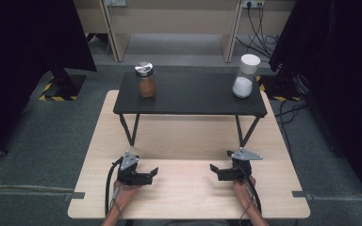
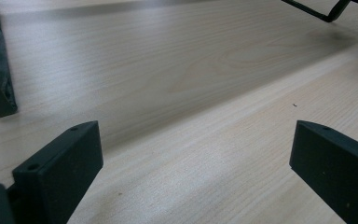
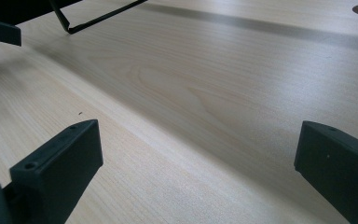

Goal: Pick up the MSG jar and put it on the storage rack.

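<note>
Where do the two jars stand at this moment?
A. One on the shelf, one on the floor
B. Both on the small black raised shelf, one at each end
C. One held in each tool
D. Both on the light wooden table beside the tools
B: the brown-filled jar and the white-filled jar both stand on the black shelf, far from the open left tool and right tool.

Each black tool [image 1: 152,173] carries a grey three-cornered plate and trailing black cable.

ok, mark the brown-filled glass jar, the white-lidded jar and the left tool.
brown-filled glass jar [image 1: 146,86]: high view, glass body.
white-lidded jar [image 1: 250,63]: high view, lid.
left tool [image 1: 152,173]: high view, between open tips.
</note>
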